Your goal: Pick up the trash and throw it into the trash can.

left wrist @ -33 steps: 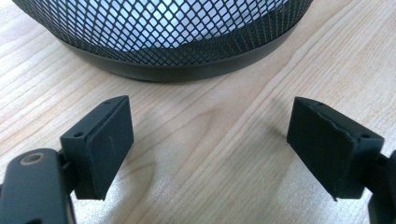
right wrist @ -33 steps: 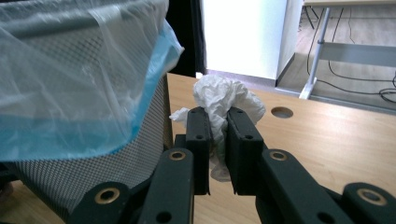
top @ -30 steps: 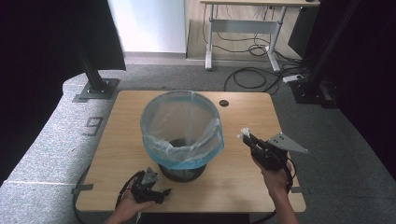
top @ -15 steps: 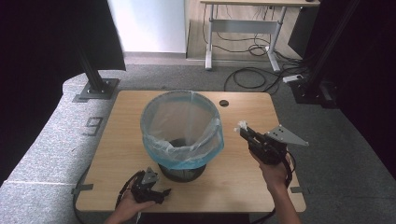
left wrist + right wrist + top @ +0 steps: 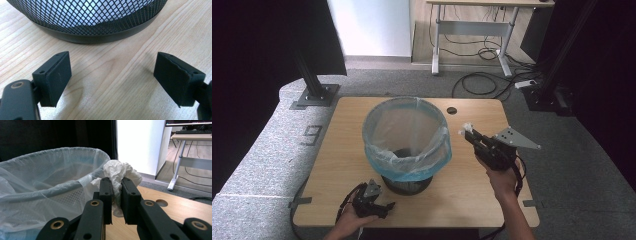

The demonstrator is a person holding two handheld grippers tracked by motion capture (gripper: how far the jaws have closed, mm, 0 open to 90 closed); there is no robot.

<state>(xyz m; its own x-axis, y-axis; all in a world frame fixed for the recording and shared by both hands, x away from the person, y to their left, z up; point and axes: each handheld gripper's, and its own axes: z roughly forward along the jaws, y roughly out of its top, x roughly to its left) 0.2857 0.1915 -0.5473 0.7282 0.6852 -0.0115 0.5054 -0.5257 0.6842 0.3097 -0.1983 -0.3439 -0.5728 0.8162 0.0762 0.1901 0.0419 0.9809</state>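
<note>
Crumpled tissue [image 5: 121,173] pinched between right tongs [image 5: 116,192], beside bin [image 5: 42,192].

Bin [image 5: 406,140] at the middle of the table [image 5: 342,150], left gripper [image 5: 384,206] on the table before its base, right gripper [image 5: 466,131] just right of its rim, crumpled tissue [image 5: 120,173] between its jaws.

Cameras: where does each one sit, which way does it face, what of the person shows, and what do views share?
High view: fixed above the person's side, looking forward and down on the table; both forearms, left gripper and right gripper show.
Left gripper view: rides low over the tabletop, facing the mesh bin base; own jaws wide apart.
Right gripper view: faces the bin's bag-lined rim; own jaws clamp a crumpled tissue.
Shared: bin and table appear in all three.
</note>
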